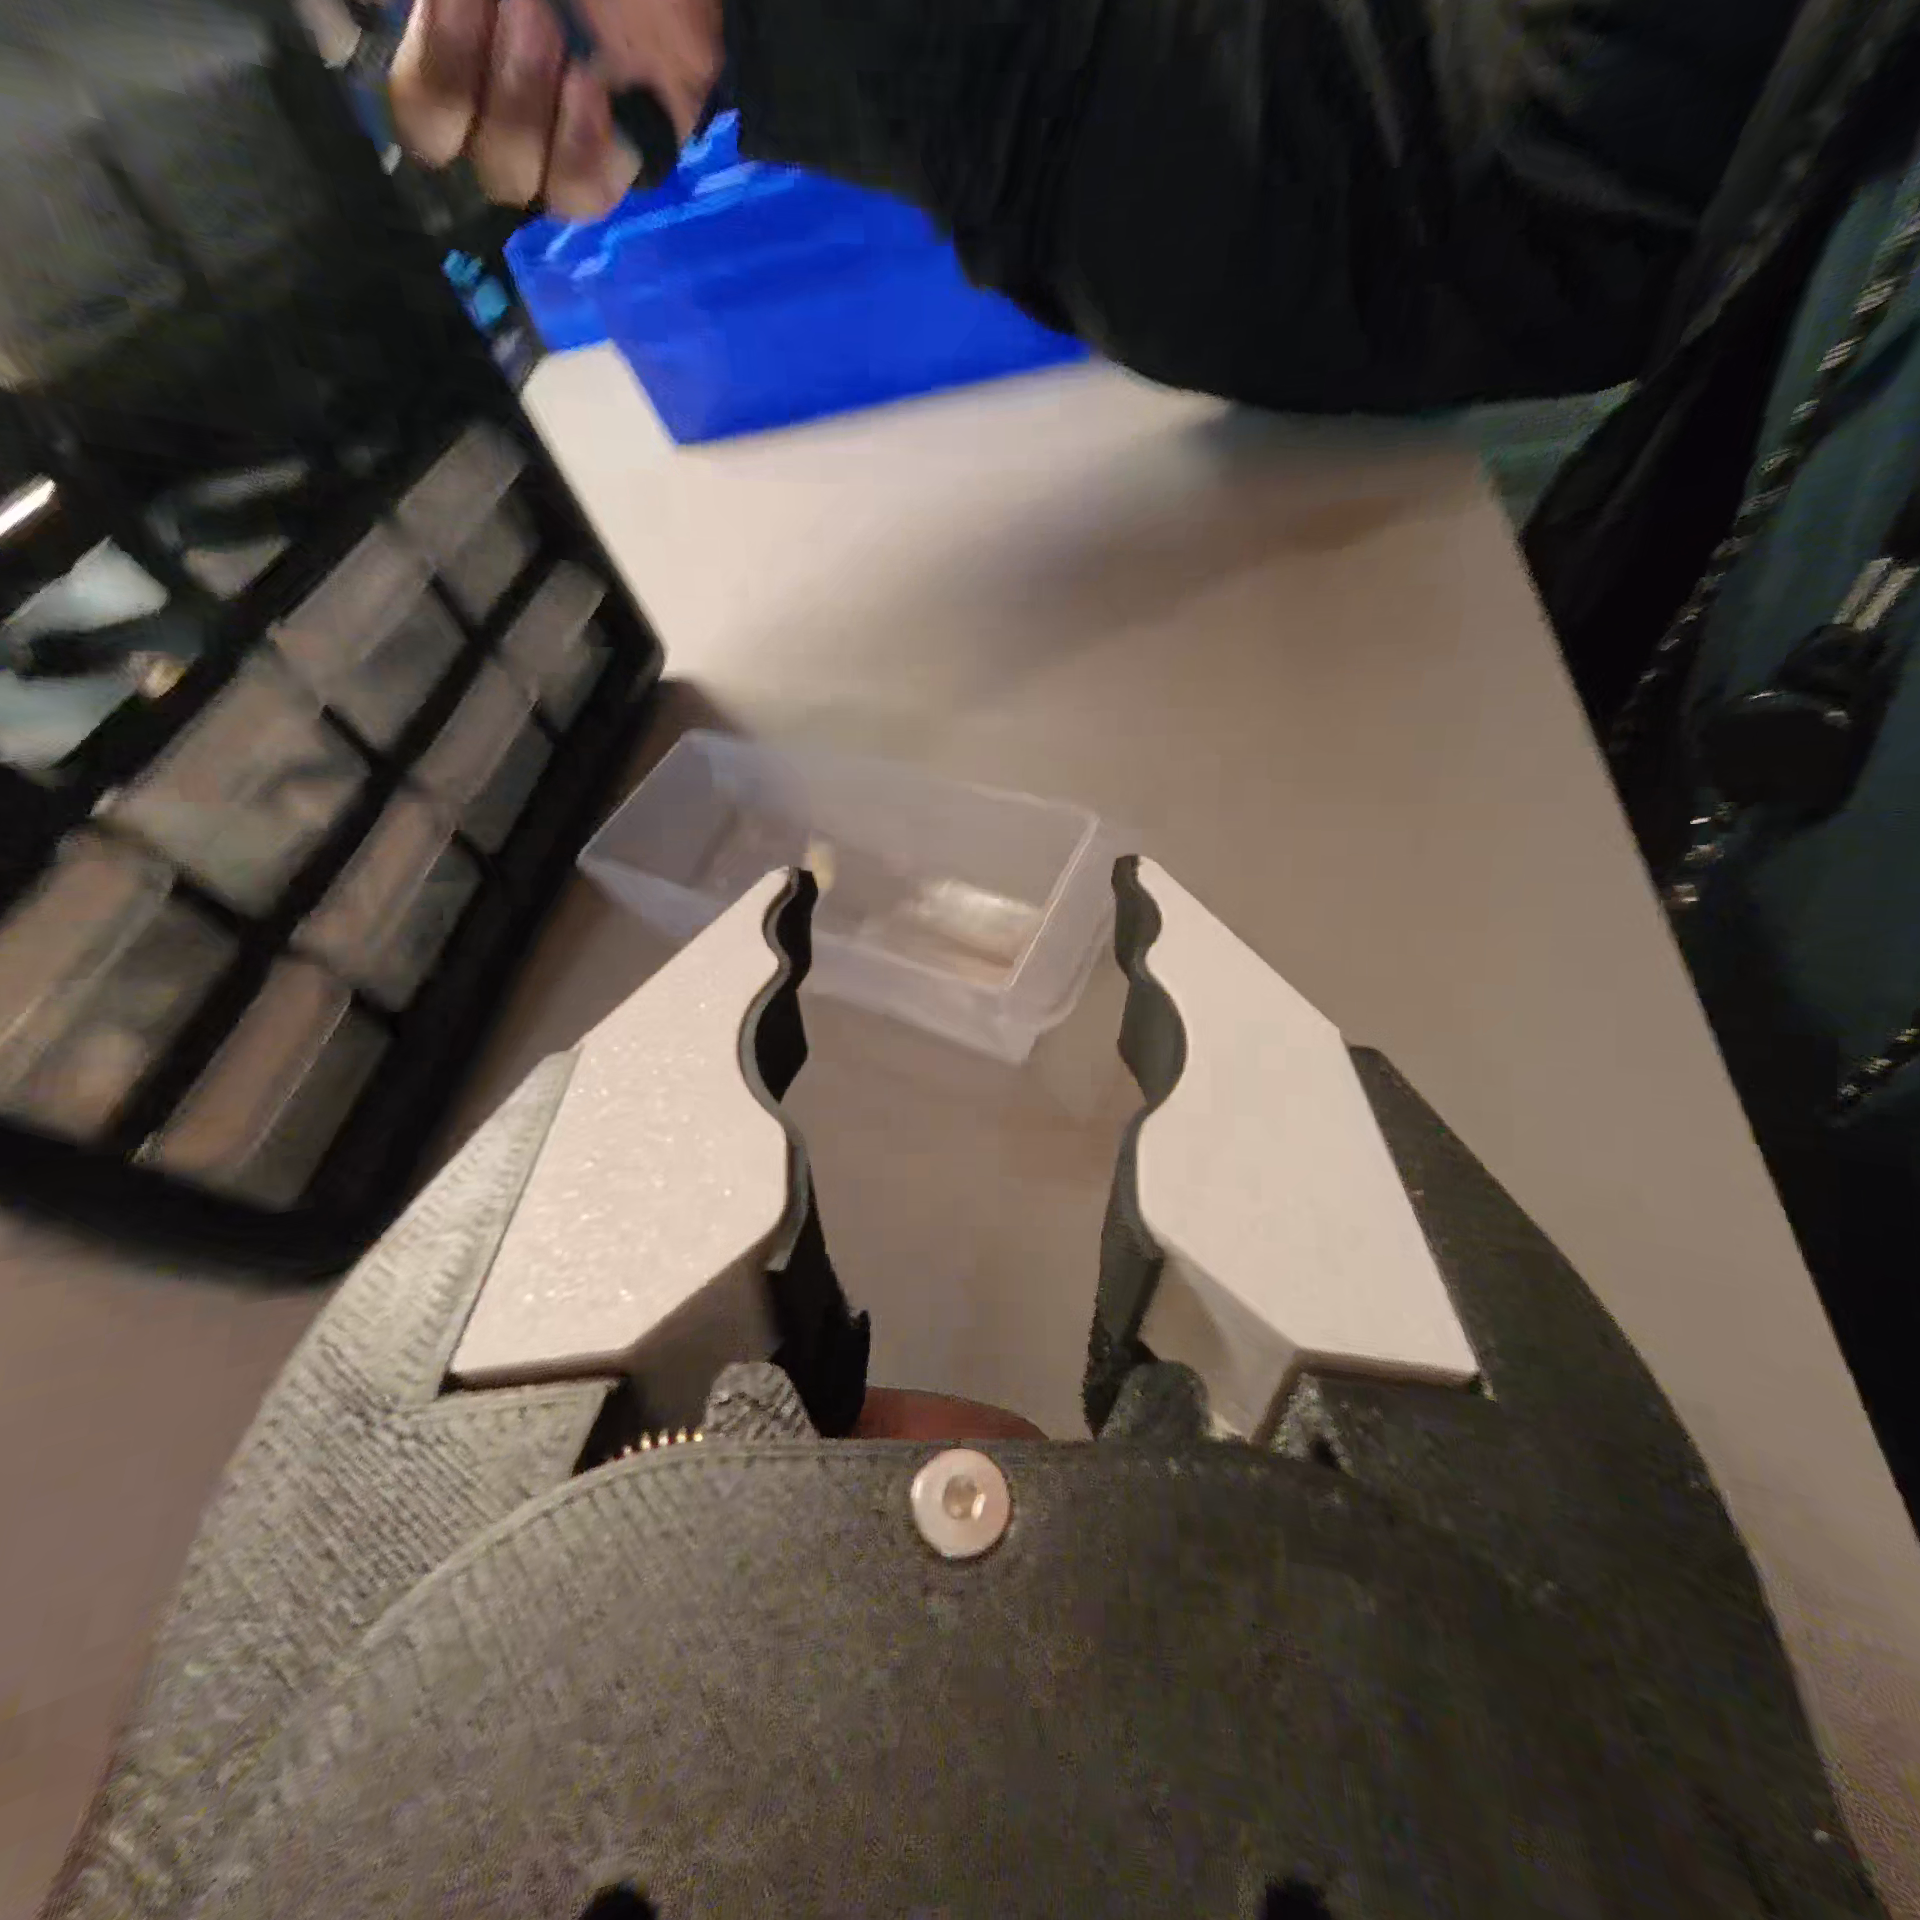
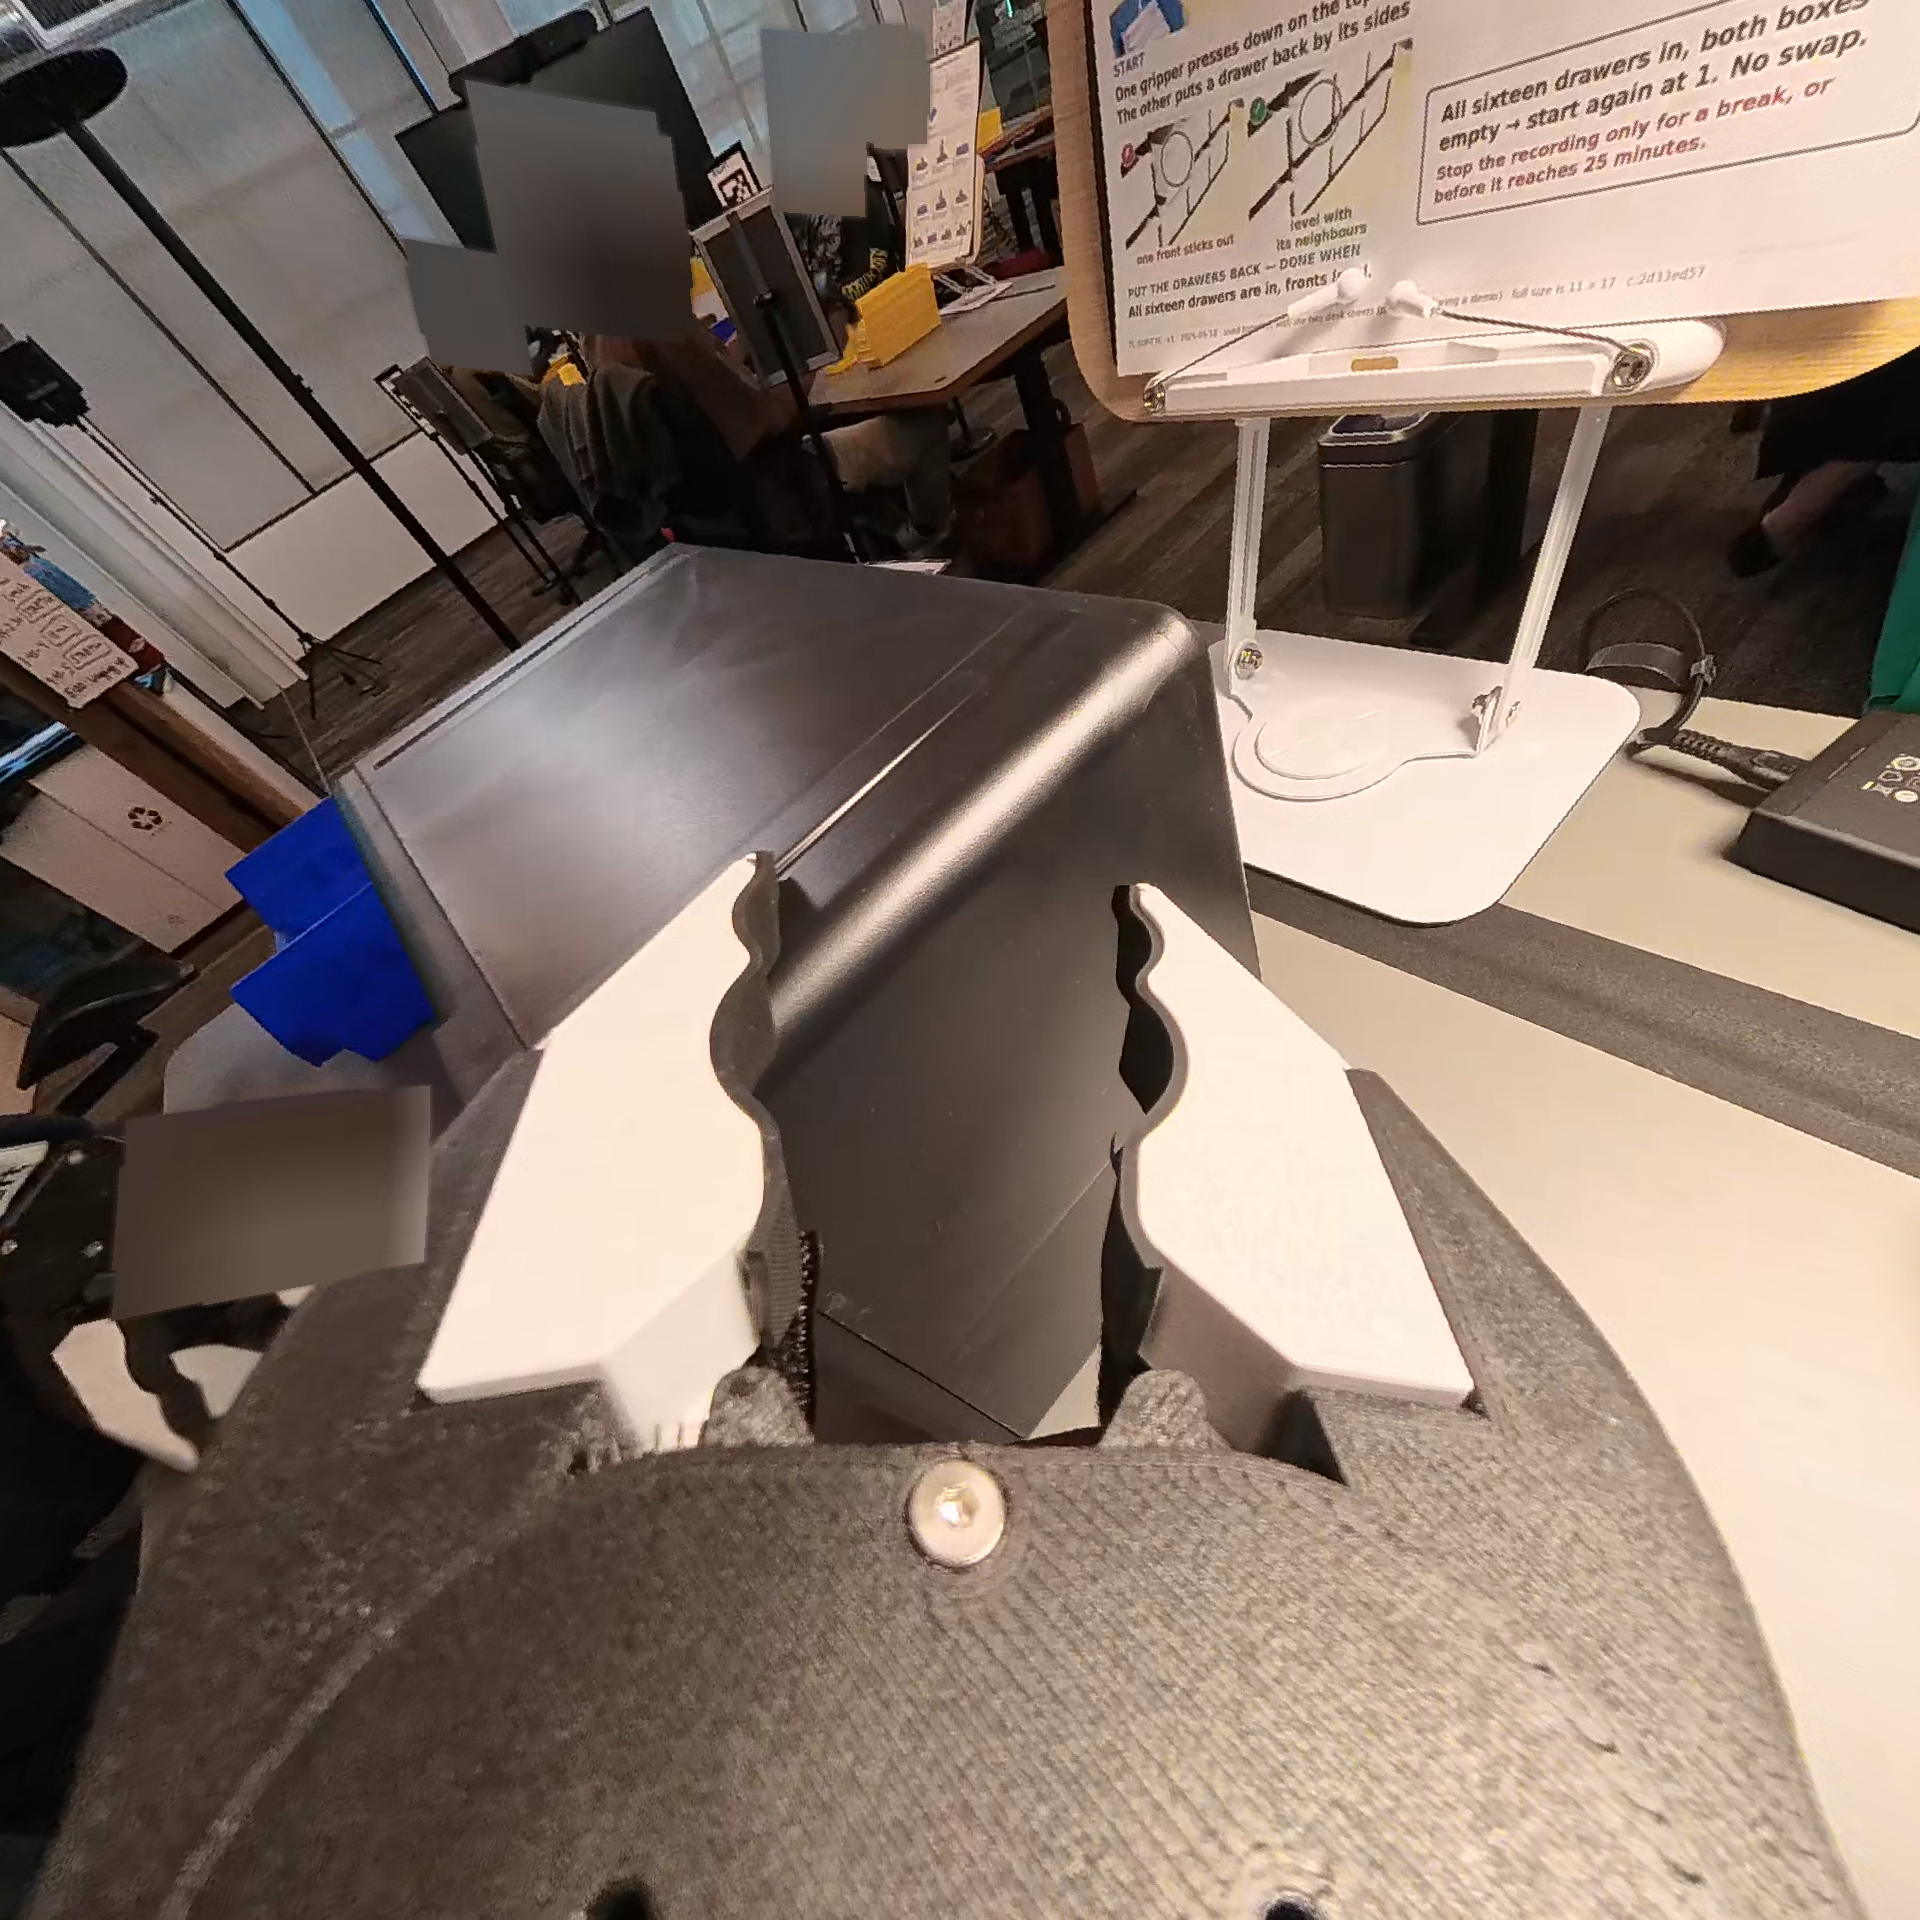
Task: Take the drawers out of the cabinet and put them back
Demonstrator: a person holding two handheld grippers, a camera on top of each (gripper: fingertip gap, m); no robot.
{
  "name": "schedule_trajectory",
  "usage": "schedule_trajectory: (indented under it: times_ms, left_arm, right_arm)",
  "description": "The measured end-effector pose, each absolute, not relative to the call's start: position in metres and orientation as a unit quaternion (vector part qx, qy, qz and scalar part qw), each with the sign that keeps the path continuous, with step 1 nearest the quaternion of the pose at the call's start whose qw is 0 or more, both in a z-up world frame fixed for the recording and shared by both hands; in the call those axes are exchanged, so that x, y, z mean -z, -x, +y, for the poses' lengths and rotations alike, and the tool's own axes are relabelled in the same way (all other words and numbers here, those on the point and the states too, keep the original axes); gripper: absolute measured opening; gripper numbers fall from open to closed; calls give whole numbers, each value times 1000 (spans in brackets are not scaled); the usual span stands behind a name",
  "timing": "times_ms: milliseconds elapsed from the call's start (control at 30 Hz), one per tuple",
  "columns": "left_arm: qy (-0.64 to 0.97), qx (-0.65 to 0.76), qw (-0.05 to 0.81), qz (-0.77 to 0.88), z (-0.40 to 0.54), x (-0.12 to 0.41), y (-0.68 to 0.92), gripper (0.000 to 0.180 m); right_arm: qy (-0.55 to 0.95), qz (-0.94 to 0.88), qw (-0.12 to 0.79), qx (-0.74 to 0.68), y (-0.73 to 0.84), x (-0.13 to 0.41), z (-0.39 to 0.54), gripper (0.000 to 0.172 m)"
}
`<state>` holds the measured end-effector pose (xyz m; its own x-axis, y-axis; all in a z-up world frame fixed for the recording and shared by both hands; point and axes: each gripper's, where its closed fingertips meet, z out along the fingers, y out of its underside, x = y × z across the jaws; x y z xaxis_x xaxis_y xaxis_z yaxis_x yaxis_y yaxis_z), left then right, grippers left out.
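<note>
In the left wrist view a clear plastic drawer [image 1: 883, 894] lies on the grey table [image 1: 1143, 644], just beyond my left gripper [image 1: 961, 894]. The gripper is open, its pads do not press on the drawer, and nothing is held. The black cabinet [image 1: 312, 831] with several translucent drawers stands to the left. In the right wrist view my right gripper [image 2: 945, 904] is open over the cabinet's black top [image 2: 675, 748] near its right edge, and its left fingertip [image 2: 753, 914] is close to the top surface. It grips nothing.
Blue bins [image 1: 790, 301] stand at the back of the table and also show in the right wrist view [image 2: 322, 956]. A hand and dark sleeve [image 1: 1247, 156] hang over them. A white stand with an instruction sheet [image 2: 1434, 769] and a black box [image 2: 1849, 821] are to the right.
</note>
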<state>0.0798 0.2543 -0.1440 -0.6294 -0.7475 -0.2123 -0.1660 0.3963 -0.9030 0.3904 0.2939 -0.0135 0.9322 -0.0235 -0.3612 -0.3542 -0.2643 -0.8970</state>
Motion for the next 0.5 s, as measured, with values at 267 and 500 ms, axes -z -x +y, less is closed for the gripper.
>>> schedule_trajectory:
  times_ms: [267, 500]
  left_arm:
    - [215, 363, 293, 858, 236, 183, -91, 46]
    - [178, 358, 328, 856, 234, 177, -106, 17]
  right_arm:
    - [784, 120, 594, -137, -390, 13, 293, 68]
    - [782, 120, 595, -143, -390, 13, 294, 68]
